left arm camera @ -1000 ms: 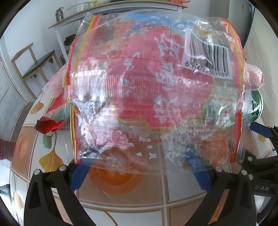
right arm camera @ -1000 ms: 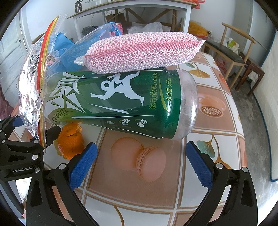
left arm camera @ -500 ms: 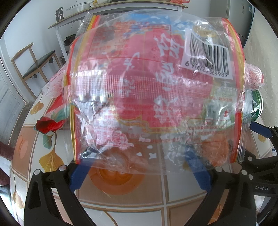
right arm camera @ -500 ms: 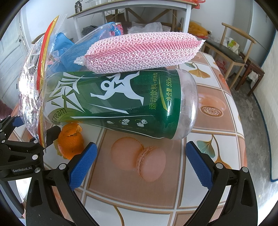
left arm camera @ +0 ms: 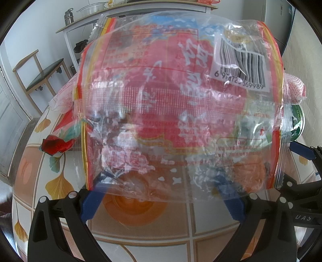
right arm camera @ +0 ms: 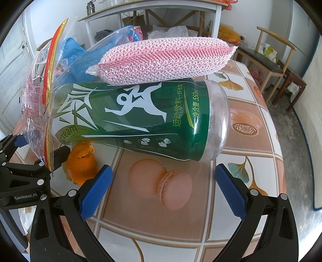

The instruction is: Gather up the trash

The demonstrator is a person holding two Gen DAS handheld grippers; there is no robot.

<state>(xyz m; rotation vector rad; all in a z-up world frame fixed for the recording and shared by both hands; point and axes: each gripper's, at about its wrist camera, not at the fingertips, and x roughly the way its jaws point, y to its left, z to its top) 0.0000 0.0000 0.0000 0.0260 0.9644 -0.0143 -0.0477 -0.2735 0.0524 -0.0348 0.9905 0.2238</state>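
Note:
A large clear plastic bag (left arm camera: 177,112) with red print and a barcode fills the left wrist view. Its lower edge drapes over the tips of my left gripper (left arm camera: 161,191), whose blue fingers stand wide apart and open. In the right wrist view a green drink bottle (right arm camera: 136,121) lies on its side on the table. A pink mesh sponge (right arm camera: 161,58) rests on top of it. My right gripper (right arm camera: 163,181) is open, just short of the bottle. An orange peel (right arm camera: 81,167) lies by its left finger. The bag (right arm camera: 36,96) stands at the left.
A crumpled red wrapper (left arm camera: 54,145) lies left of the bag on the tiled tablecloth (right arm camera: 251,141). A blue wrapper (right arm camera: 70,50) shows behind the bottle. Wooden chairs (left arm camera: 40,74) (right arm camera: 267,64) and a white shelf table (right arm camera: 153,8) stand beyond the table.
The grippers and the trash stay where they were. A dark shape at the far left edge of the left wrist view has slid lower.

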